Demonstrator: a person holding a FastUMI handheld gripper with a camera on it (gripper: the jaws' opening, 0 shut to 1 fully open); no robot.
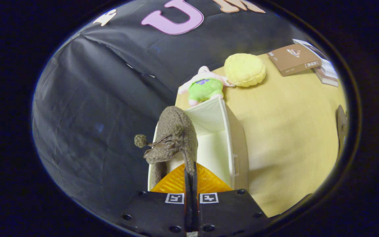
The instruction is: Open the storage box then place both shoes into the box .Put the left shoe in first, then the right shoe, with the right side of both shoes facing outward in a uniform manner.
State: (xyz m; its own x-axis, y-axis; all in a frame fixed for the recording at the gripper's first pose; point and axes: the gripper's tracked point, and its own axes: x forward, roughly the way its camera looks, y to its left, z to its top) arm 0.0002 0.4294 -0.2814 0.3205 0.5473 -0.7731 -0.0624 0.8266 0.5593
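Cloth-walled booth (110, 82), wooden table (291, 131)

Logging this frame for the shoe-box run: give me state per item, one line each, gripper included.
gripper: fingers shut on shoe's edge, held over the box.
shoe: fuzzy brown, lifted, hanging above box's opening, pompom dangling.
storage box: open, white inside, on table; contents under the shoe hidden.
plush toy: lying beyond box.
yellow cushion: resting on table by toy.
books: stacked, closed, far corner.

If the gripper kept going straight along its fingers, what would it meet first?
The gripper, shut on the fuzzy brown shoe, would probably carry it into the open white storage box just ahead; depth is unclear.
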